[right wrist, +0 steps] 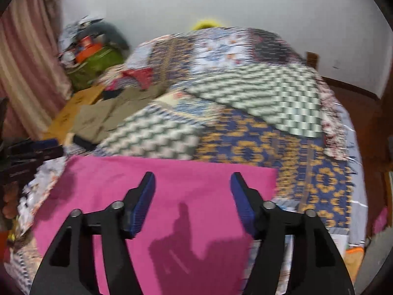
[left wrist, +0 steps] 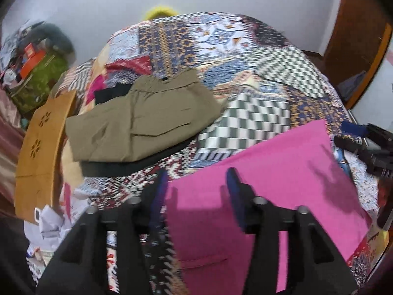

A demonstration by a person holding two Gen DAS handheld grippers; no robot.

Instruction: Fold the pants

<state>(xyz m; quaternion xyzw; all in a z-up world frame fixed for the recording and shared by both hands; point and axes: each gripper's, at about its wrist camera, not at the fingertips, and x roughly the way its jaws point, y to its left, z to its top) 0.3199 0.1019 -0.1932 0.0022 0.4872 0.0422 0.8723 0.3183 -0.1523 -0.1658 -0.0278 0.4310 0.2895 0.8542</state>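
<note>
My two hand-held grippers, left [left wrist: 196, 182] and right [right wrist: 192, 184], hang open and empty over one pink pants [left wrist: 270, 172], two folded garments [left wrist: 147, 120] beyond on the bed [left wrist: 258, 73]

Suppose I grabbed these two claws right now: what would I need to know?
Left claw: open, empty, above the pink pants' left part.
Right claw: open, empty, above the same pants.
Pink pants: lying flat as a folded rectangle on the patterned bedspread, released.
Olive pants: already folded, on a dark garment further back.
Left: perhaps one more fold, then stack pink with the others.
</note>
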